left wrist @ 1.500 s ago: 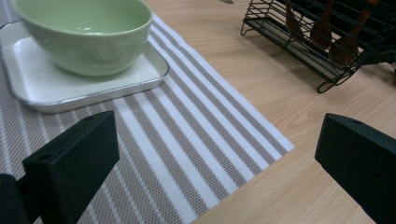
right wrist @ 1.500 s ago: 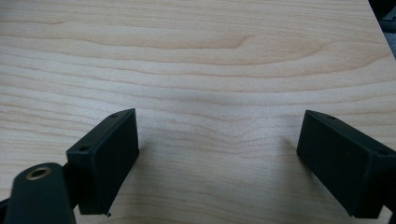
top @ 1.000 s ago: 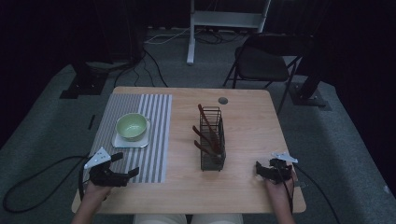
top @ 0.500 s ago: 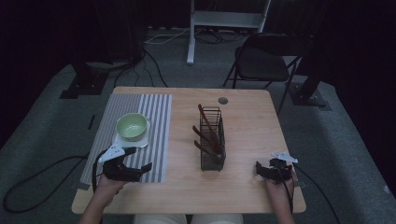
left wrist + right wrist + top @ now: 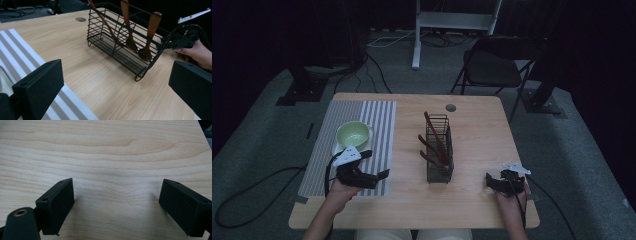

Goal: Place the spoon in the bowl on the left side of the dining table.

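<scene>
Your left gripper (image 5: 371, 166) faces the wire basket (image 5: 120, 40), which stands on the counter (image 5: 472, 200) well ahead of its fingers (image 5: 37, 90), with three wooden spoons (image 5: 150, 32) leaning inside. The spoons look light, stiff and smooth, so they should not bend or break, but a polished handle could slip in a loose pinch. Take one by the upper handle where it rises above the rim, clear of the wire. The basket itself looks light and may slide or tip if you drag a spoon against it.

Both fingers on the left are wide apart and hold nothing. Your right gripper (image 5: 498, 181) rests low over bare counter, its fingers (image 5: 56, 202) spread wide too, with nothing between them.
</scene>
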The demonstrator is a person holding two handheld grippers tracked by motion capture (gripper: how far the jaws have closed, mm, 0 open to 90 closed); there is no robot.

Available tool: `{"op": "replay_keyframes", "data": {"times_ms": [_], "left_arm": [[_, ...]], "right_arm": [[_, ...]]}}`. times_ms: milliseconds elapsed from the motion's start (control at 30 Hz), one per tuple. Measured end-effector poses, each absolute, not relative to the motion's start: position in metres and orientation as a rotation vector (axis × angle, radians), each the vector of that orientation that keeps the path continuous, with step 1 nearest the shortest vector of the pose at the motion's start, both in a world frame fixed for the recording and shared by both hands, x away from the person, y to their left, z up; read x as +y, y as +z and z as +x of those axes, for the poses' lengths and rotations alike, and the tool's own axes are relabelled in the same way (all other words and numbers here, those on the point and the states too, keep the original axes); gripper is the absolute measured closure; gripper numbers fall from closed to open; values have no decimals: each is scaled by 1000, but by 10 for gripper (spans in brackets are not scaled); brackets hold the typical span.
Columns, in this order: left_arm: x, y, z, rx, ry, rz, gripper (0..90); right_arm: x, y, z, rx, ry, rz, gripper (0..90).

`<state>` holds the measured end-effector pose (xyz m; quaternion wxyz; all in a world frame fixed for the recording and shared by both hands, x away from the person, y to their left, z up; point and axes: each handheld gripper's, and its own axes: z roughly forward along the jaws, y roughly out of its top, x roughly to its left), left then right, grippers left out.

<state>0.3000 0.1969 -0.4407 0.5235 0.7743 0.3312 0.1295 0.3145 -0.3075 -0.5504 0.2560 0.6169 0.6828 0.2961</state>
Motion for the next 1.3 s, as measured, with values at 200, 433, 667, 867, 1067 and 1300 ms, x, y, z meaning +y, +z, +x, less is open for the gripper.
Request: {"op": "replay_keyframes", "data": {"times_ms": [200, 433, 667, 867, 1067, 1300], "left_arm": [[175, -435, 302, 733, 279, 1875, 0], [152, -432, 307, 692, 261, 1879, 0], [132, -427, 312, 636, 235, 1894, 0], [120, -422, 314, 598, 216, 1881, 41], [106, -425, 316, 570, 211, 1873, 154], [97, -430, 324, 594, 256, 1862, 358]], "right_arm": [[-308, -551, 315, 1853, 805, 1673, 121], [-307, -551, 315, 1868, 810, 1659, 121], [-307, -551, 315, 1870, 812, 1659, 121], [-307, -551, 315, 1869, 813, 1659, 121], [-307, -550, 315, 1873, 813, 1658, 121], [-307, -550, 315, 1873, 813, 1656, 122]]}}
